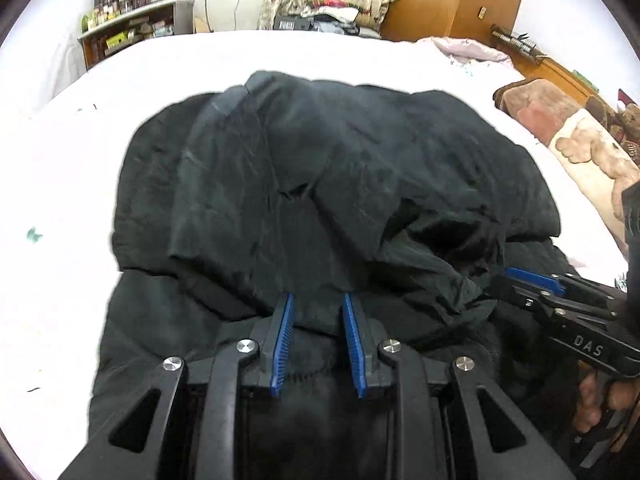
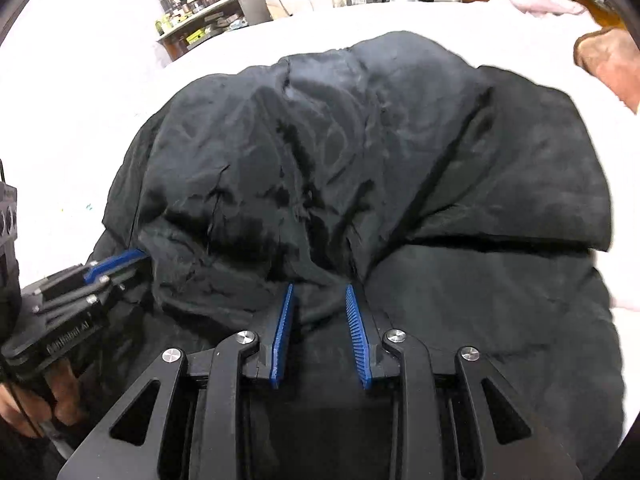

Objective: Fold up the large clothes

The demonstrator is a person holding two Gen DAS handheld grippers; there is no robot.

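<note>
So the black puffer coat (image 2: 360, 168) is sprawled over the white bed (image 2: 100, 92), far half folded back toward me. The right tongs (image 2: 318, 294) have a bunched fold of it between the blue pads. The left tongs (image 2: 138, 256) bite its left edge, hand (image 2: 36, 404) underneath.

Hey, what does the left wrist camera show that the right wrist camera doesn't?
Only the left wrist view shows the bear-print blanket at the bed's right side, the left tongs head-on with black fabric between their blue pads, and the right tongs from the side.

Only the right wrist view shows the right tongs head-on, and the left tongs from the side.

Both show the black jacket on the white bedsheet and the cluttered shelf behind.
</note>
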